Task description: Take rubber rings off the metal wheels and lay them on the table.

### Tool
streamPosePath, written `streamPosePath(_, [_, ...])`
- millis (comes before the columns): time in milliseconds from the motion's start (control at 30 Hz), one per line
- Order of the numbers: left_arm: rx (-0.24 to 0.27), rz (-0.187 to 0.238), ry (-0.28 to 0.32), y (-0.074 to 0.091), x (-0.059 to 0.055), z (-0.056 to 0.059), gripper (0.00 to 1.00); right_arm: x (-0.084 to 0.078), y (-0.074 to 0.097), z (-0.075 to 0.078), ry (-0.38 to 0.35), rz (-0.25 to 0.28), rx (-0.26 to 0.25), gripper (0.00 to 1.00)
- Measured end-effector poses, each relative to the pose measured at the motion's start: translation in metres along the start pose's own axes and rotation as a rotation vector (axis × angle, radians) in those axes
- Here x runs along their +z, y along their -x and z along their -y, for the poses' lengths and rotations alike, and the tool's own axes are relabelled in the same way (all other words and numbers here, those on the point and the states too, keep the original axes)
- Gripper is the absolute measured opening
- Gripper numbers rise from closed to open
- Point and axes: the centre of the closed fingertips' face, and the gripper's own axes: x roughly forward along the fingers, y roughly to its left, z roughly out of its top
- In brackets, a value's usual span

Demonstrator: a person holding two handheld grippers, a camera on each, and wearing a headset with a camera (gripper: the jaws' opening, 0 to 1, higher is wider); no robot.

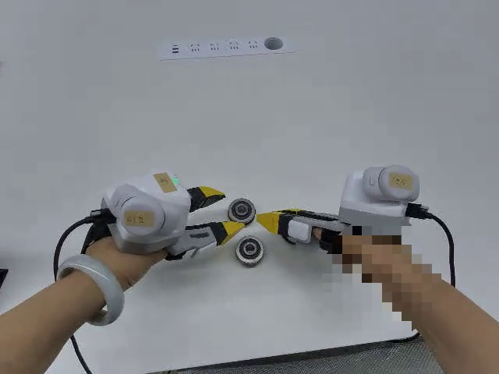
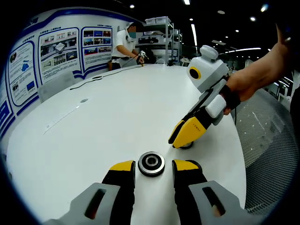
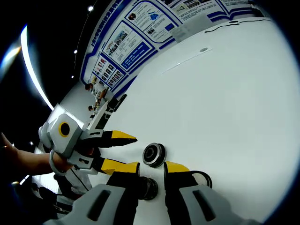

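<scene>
**benchrat:** Why is the left gripper [image 1: 229, 209] held so low and so wide?

**ringpuller:** Its jaws are spread well apart, and the far wheel [image 1: 241, 209] is framed between the yellow tips, lying flat on the desk [image 1: 312, 117]. In the left gripper view the wheel is seen just ahead of the tips and nothing is gripped. It's probably being lined up so the wheel can be pinned and kept from skidding while the rubber gets peeled.

**benchrat:** And the right gripper [image 1: 269, 220]?

**ringpuller:** That one is aimed in from the right, tips pointing left, just beside the near wheel [image 1: 249, 250]. In the left gripper view its tips are seen right at that wheel. The jaws are drawn closer, with only a slim gap. Whether anything is pinched can't be told.

**benchrat:** Any rings off?

**ringpuller:** None are seen loose on the desk. The dark rubber ring [image 2: 141, 165] is still seated around the far wheel, and the near wheel looks the same. So the job is judged barely started.
</scene>
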Motion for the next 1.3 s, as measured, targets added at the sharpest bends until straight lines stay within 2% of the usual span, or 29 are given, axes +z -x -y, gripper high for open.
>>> streamPosePath(500, [0.003,-0.04,-0.011,-0.011,-0.004,-0.005,0.22,0.001,-0.007,0.0,-0.013,0.0,0.009,0.21])
streamPosePath(767, [-0.007,-0.054,-0.024,-0.016,-0.003,-0.002,0.2,0.002,-0.008,0.001,-0.016,0.002,0.011,0.21])
streamPosePath(1300, [-0.014,-0.099,-0.055,-0.025,-0.008,-0.001,0.16,0.001,-0.006,0.003,-0.026,0.005,0.011,0.2])
